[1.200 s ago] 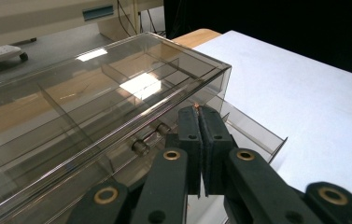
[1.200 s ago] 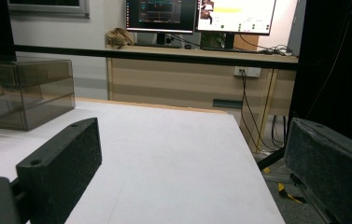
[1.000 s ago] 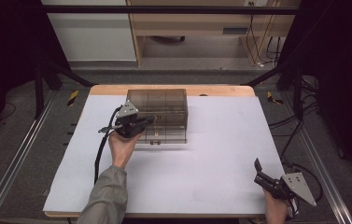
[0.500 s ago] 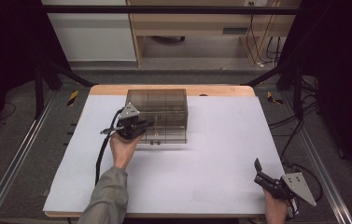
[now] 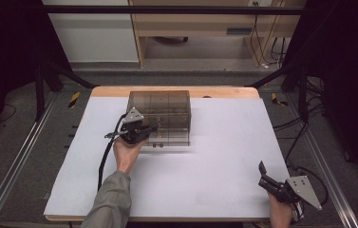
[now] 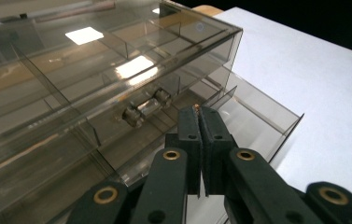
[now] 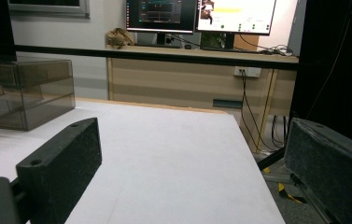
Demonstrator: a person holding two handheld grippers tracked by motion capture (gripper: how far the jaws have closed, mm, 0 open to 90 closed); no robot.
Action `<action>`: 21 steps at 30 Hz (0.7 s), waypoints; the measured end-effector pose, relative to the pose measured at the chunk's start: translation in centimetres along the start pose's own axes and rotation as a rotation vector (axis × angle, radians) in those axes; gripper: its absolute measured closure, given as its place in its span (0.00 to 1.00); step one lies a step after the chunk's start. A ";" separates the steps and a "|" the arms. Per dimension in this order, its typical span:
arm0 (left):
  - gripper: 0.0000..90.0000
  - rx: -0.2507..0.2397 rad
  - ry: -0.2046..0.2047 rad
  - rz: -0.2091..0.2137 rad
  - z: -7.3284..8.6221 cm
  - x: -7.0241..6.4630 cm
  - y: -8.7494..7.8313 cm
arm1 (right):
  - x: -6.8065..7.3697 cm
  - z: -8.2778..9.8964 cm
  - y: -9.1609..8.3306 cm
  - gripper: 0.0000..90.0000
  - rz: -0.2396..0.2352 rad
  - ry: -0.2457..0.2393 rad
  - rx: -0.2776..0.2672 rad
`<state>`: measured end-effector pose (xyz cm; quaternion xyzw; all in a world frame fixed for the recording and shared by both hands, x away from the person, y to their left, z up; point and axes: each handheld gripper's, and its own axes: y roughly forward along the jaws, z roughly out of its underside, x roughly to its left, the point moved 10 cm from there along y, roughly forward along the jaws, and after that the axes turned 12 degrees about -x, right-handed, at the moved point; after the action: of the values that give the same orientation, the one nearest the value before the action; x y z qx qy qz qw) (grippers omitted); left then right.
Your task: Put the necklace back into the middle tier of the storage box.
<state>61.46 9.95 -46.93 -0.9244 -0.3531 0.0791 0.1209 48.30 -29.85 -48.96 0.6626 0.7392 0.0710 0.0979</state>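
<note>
- Now the left tongs (image 6: 200,109), pressed together, have shifted slightly at the smoky clear plastic drawer box (image 5: 167,109), its lower drawer (image 6: 253,112) standing open.
- The right tongs (image 7: 183,177) stay spread above the white table (image 5: 224,156).

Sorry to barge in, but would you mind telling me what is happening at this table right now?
A person is working on a smoky clear plastic drawer box at the far side of the white table. The left gripper has its jaws shut, with the tips at the front edge of the lower drawer, which stands partly pulled out below the upper drawer's handle. The right gripper rests near the table's near right corner with its jaws open, holding nothing.
</note>
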 end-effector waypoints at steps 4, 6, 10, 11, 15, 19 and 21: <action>0.97 0.006 -0.010 0.000 0.5 0.0 0.2 | 0.0 0.0 0.0 0.05 0.000 0.000 0.000; 0.97 0.010 -0.011 -0.001 0.6 0.1 0.3 | 0.0 0.0 0.0 0.05 0.000 0.000 0.000; 0.97 0.015 -0.011 -0.006 0.9 0.1 0.4 | 0.0 0.0 0.0 0.05 0.000 0.000 0.000; 0.97 0.017 -0.014 -0.006 1.1 0.2 0.4 | 0.0 0.0 0.0 0.05 0.000 0.001 0.000; 0.97 0.036 -0.015 -0.004 1.6 0.1 0.6 | 0.0 0.0 0.0 0.05 0.000 0.000 0.000; 0.97 0.054 -0.022 -0.009 2.2 0.1 0.8 | 0.0 0.0 0.0 0.05 0.000 0.000 0.000; 0.97 0.062 -0.021 -0.011 2.4 0.2 0.9 | 0.0 0.0 0.0 0.05 0.000 0.000 0.000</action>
<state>61.57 9.83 -49.48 -0.9173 -0.3568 0.0991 0.1464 48.30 -29.85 -48.96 0.6626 0.7391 0.0710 0.0980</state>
